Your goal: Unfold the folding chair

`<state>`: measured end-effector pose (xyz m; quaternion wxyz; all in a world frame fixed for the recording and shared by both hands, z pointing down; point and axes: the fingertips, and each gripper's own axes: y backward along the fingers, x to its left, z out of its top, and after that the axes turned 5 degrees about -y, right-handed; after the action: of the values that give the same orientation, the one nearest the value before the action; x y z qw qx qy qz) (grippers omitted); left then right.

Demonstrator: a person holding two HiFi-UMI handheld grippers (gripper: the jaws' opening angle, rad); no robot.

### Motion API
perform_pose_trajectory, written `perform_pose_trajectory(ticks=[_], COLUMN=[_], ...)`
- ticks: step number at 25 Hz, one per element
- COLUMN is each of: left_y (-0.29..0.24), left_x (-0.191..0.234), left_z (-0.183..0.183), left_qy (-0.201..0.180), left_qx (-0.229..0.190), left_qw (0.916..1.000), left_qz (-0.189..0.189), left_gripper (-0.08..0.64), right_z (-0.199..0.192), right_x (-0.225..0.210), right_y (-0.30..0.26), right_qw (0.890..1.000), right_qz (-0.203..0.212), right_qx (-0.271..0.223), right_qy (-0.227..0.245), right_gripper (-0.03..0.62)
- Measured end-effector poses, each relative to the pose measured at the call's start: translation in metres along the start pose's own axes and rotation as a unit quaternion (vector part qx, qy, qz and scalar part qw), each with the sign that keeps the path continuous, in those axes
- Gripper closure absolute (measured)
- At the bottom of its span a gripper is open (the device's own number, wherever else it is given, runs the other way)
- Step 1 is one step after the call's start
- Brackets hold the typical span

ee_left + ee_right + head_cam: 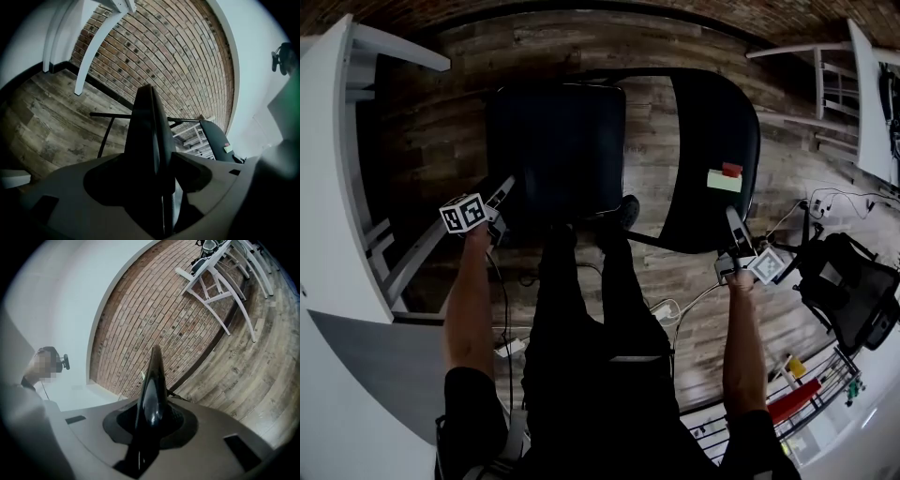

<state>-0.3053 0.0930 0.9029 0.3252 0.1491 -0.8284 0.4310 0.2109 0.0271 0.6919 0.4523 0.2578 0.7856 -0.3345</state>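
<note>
Black chair (581,103) stands on the wood floor (684,281), right in front of both grippers. It is partly open, with its seat (553,169) on the left and its back (712,122) on the right.

Left gripper (508,186) is at the seat's near left corner. The left gripper view shows the thick seat edge standing up between its jaws. The jaws are spread wide. A thin gap shows beside the seat on the right side, so they do not squeeze it. Past this gripper is a brick wall (178,61).

Right gripper (733,221) is at the near edge of the back. The right gripper view shows its jaws closed tight on that thin, shiny edge. A small green and red tag (724,178) sits on the back just beyond this gripper. White chair frames (220,282) lean far off to its right.
</note>
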Motion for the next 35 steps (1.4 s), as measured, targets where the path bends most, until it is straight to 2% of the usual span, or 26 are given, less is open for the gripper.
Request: perform_pose_trajectory(ticks=[4, 7, 10, 13, 15, 17, 19, 21, 23, 25, 27, 29, 32, 35], left_y=[0.005, 0.012, 0.026, 0.03, 0.023, 0.005, -0.019, -0.041, -0.057, -0.066, -0.072, -0.079, -0.087, -0.092], left_x=[0.001, 0.0, -0.014, -0.052, -0.092, -0.145, -0.207, -0.268, -0.324, -0.37, -0.405, -0.428, -0.45, -0.462], left_z=[0.004, 0.009, 0.023, 0.034, 0.039, 0.034, 0.016, -0.008, -0.031, -0.048, -0.058, -0.065, -0.077, -0.085], left_qy=[-0.038, -0.068, -0.078, -0.08, -0.095, -0.113, -0.131, -0.139, -0.128, -0.1, -0.072, -0.064, -0.073, -0.071], left_qx=[0.034, 0.049, 0.006, -0.043, -0.066, -0.067, -0.042, -0.005, 0.032, 0.064, 0.088, 0.106, 0.135, 0.146], left_qw=[0.9974, 0.9881, 0.9779, 0.9769, 0.9805, 0.9865, 0.9902, 0.9886, 0.9819, 0.9697, 0.9561, 0.9475, 0.9379, 0.9356], left_qz=[0.052, 0.129, 0.194, 0.193, 0.159, 0.097, 0.022, -0.056, -0.136, -0.214, -0.27, -0.295, -0.311, -0.314], left_gripper=[0.245, 0.236, 0.242, 0.245, 0.249, 0.252, 0.253, 0.253, 0.252, 0.252, 0.252, 0.252, 0.252, 0.253], right_z=[-0.003, -0.004, -0.006, -0.009, -0.008, -0.008, -0.01, -0.012, -0.015, -0.018, -0.021, -0.02, -0.022, -0.025], right_x=[0.003, 0.003, 0.001, -0.007, -0.003, -0.005, -0.006, -0.005, -0.007, -0.008, -0.004, 0.0, 0.002, 0.002], right_y=[-0.001, -0.003, -0.005, -0.002, -0.005, -0.005, -0.005, -0.006, -0.006, -0.007, -0.01, -0.012, -0.013, -0.015], right_qw=[1.0, 1.0, 1.0, 1.0, 1.0, 1.0, 1.0, 1.0, 1.0, 1.0, 1.0, 1.0, 1.0, 1.0], right_qz=[0.007, 0.01, 0.014, 0.007, 0.012, 0.005, -0.005, -0.011, -0.016, -0.013, 0.002, 0.015, 0.009, 0.006], right_qx=[0.0, -0.002, -0.004, -0.003, -0.001, -0.002, -0.003, -0.003, 0.0, 0.004, 0.009, 0.008, 0.004, 0.006], right_qy=[0.002, 0.005, 0.003, -0.009, 0.0, -0.001, -0.002, 0.001, -0.002, -0.008, -0.018, -0.017, -0.012, -0.012], right_gripper=[0.515, 0.515, 0.515, 0.515, 0.515, 0.515, 0.515, 0.515, 0.515, 0.515, 0.514, 0.509, 0.509, 0.509])
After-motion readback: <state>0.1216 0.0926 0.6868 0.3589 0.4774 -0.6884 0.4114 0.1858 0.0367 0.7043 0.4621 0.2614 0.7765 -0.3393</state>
